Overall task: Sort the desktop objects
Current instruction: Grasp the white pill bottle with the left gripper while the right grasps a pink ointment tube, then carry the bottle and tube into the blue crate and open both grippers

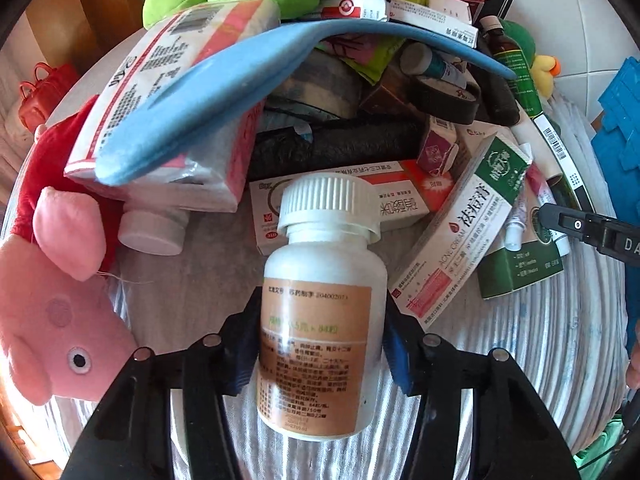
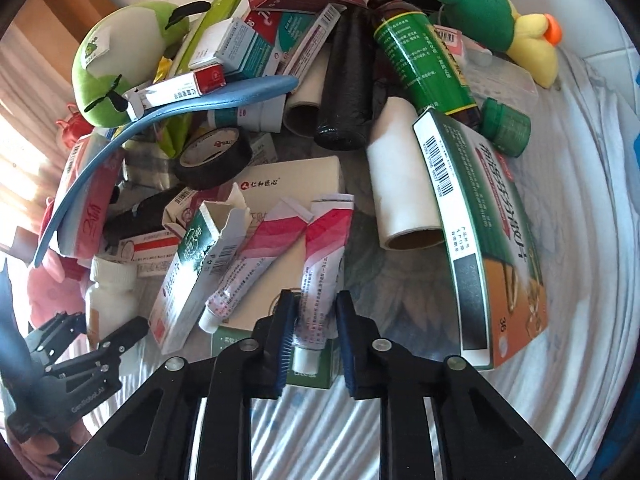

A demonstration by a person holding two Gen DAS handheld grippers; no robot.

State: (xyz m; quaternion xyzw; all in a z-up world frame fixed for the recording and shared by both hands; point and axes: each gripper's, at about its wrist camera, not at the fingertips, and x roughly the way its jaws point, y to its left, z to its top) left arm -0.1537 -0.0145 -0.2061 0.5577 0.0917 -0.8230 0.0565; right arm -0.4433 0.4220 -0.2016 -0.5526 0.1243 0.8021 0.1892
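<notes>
Judging progress, we find the sorting barely begun; the heap of cartons, rolls and plush toys lies mixed across the striped white cloth (image 2: pixel 560 240). The left gripper (image 1: pixel 320 344) has its blue pads against both sides of the white plastic pill bottle with the tan label (image 1: pixel 320 320), at the near edge of the heap; the right gripper (image 2: pixel 314 320) is closed on the pink-and-white ointment tube (image 2: pixel 322 264), nearest of the clutter. No sorted group is visible; nearly everything remains.
</notes>
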